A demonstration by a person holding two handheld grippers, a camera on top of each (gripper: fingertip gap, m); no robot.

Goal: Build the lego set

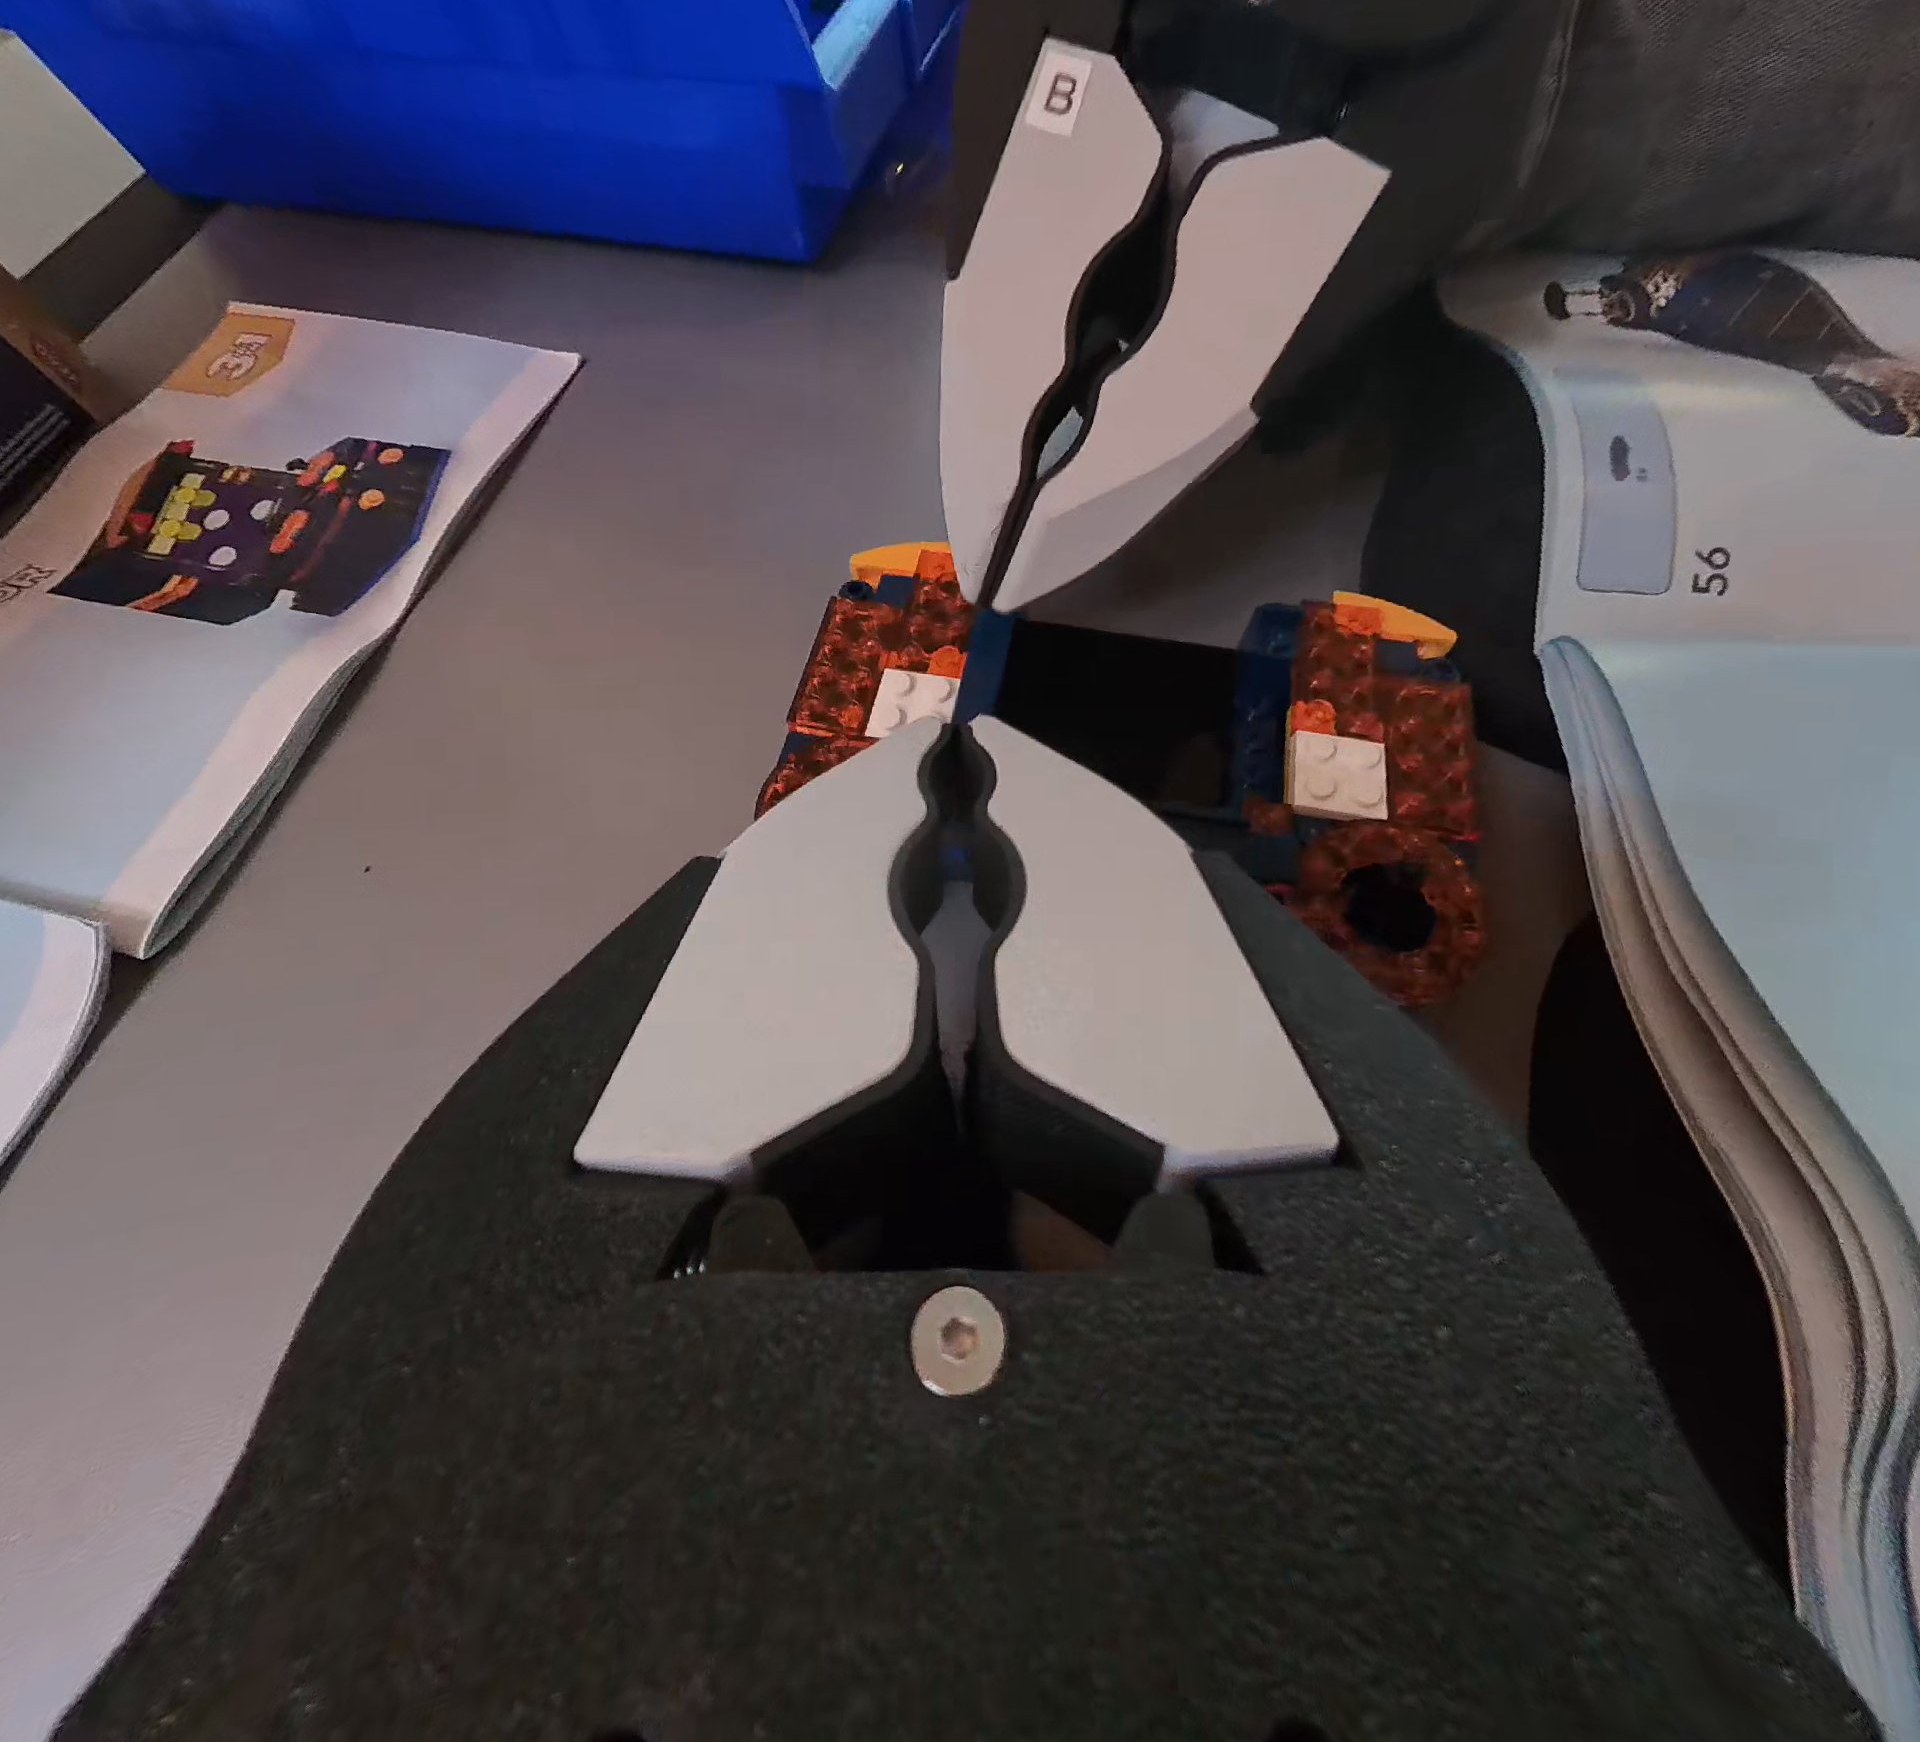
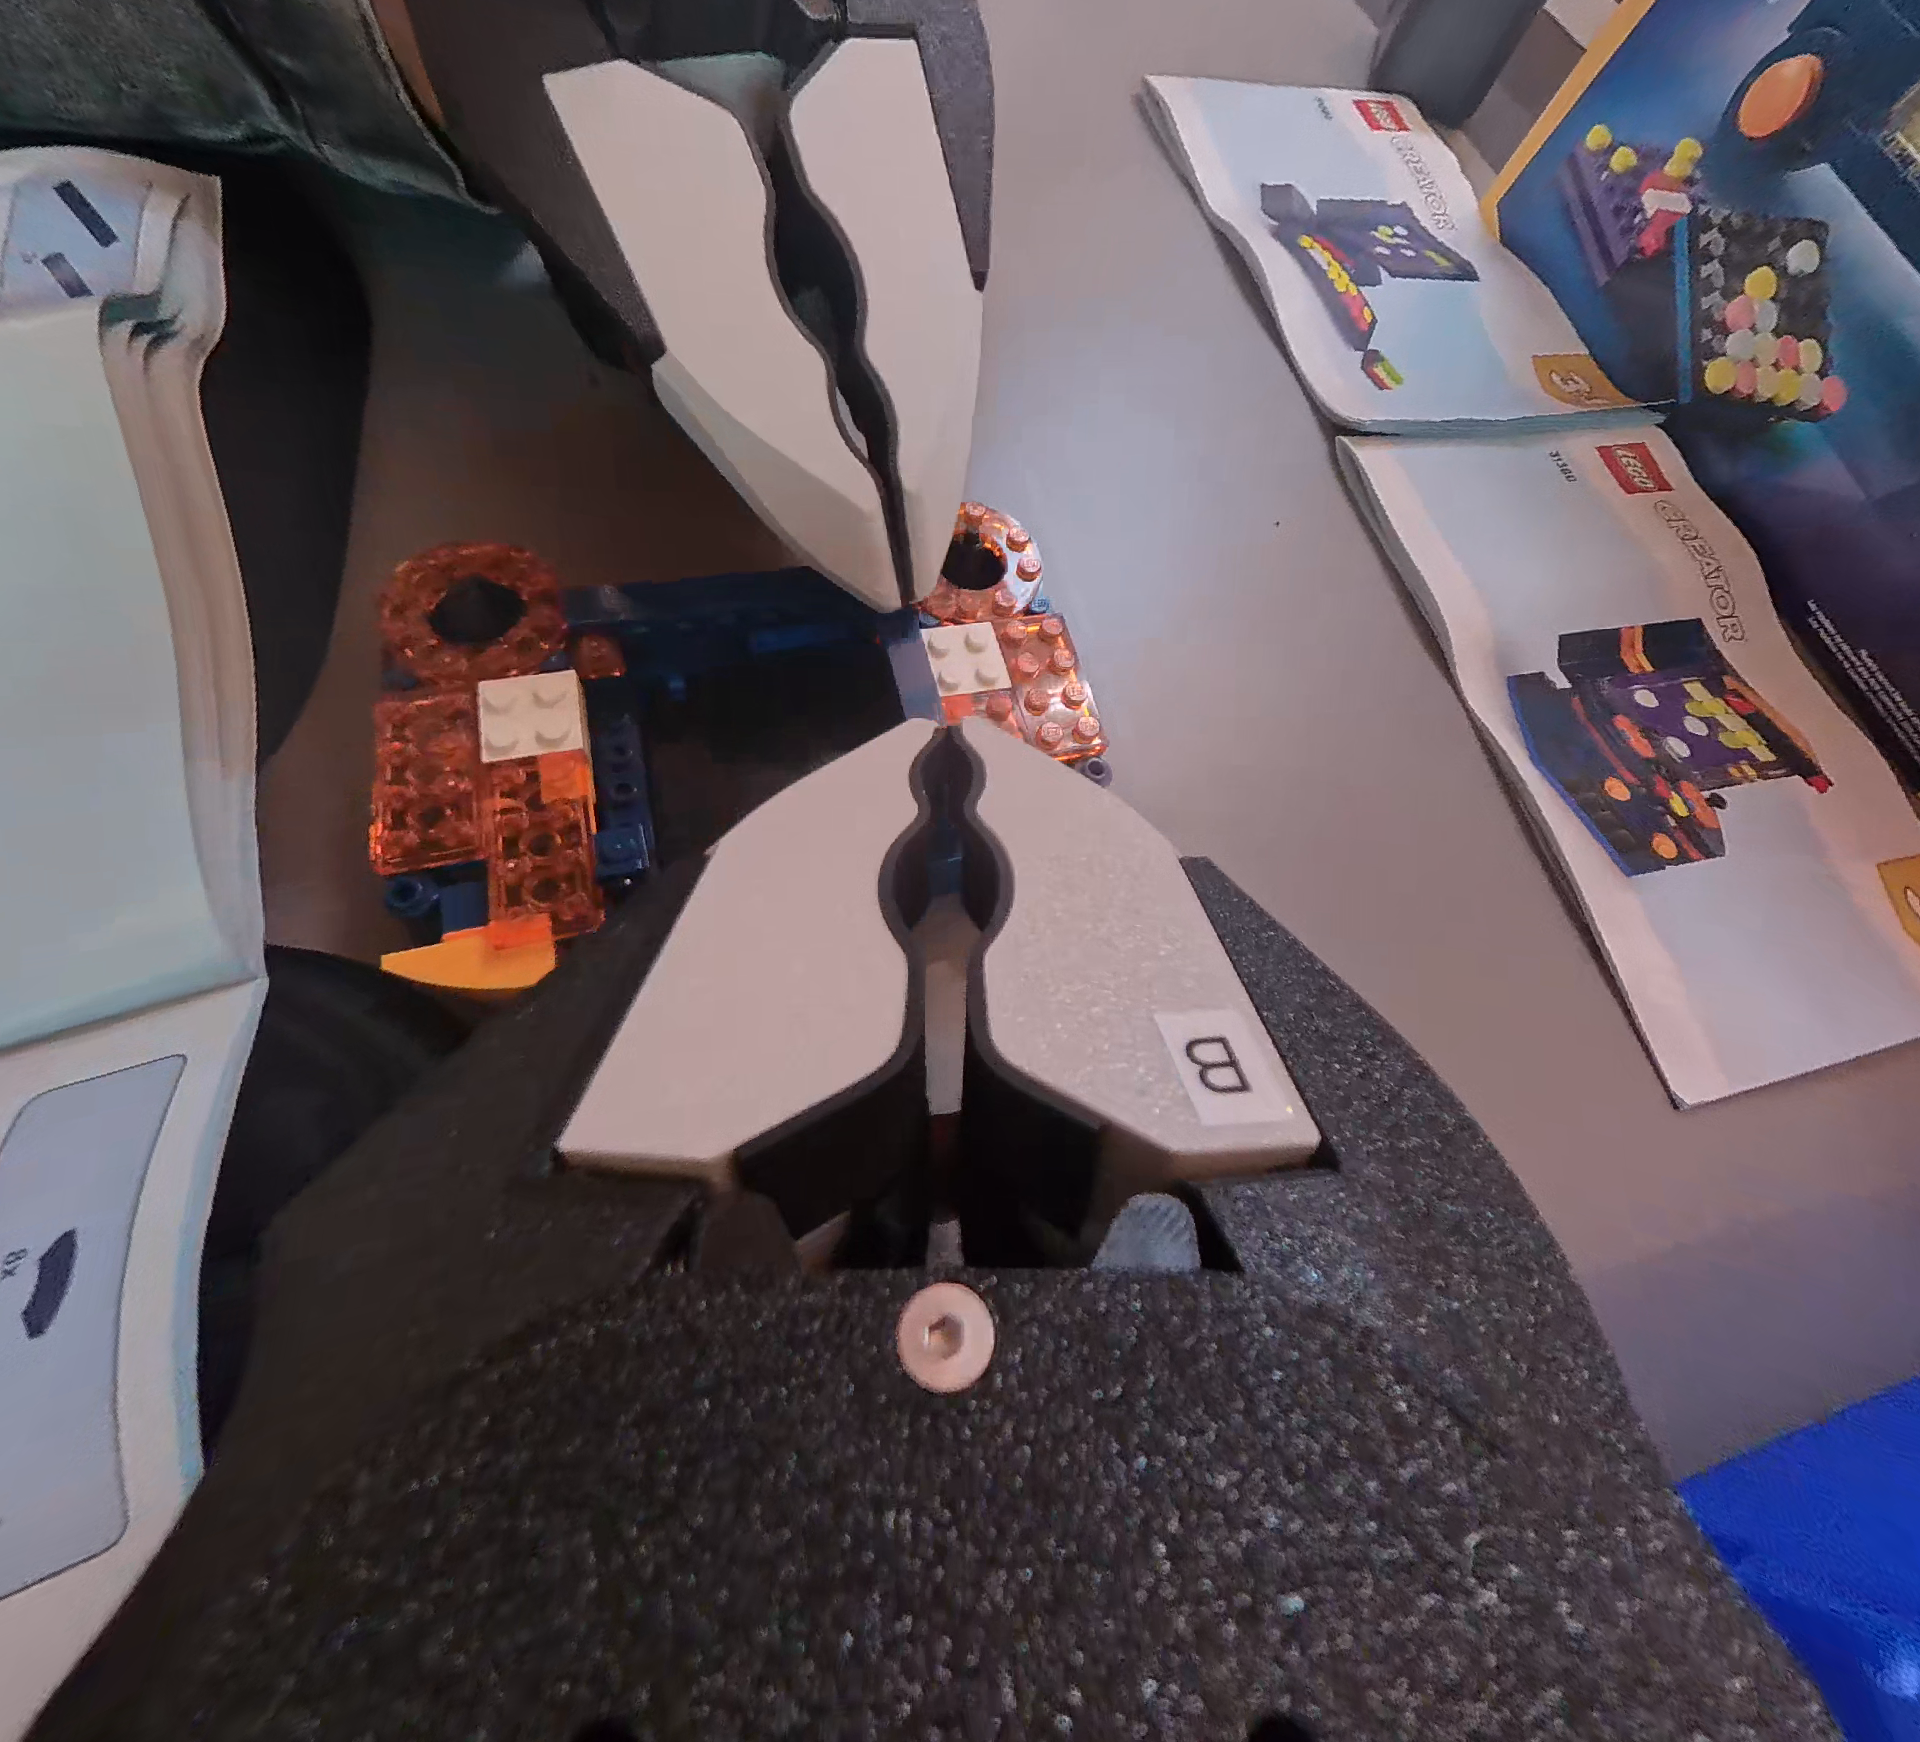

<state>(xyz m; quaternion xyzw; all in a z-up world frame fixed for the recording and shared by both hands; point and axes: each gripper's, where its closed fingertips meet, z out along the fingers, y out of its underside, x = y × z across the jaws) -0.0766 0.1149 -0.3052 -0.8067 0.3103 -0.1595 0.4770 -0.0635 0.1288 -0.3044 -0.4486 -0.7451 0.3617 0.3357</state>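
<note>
- Plainly, the left gripper (image 1: pixel 956 728) has its jaws pinched together on a small dark blue piece (image 1: pixel 985 666) at one end of the lego model (image 1: pixel 1340 757), which sits on the grey bench (image 1: pixel 582 757) between the booklets.
- Opposite, the right gripper (image 2: pixel 940 728) pinches the same dark blue piece from the other side, tips nearly meeting.
- Only the left wrist view shows the blue bin (image 1: pixel 468 30) at the bench's far edge.
- Only the right wrist view shows the set box (image 2: pixel 1704 165).
</note>
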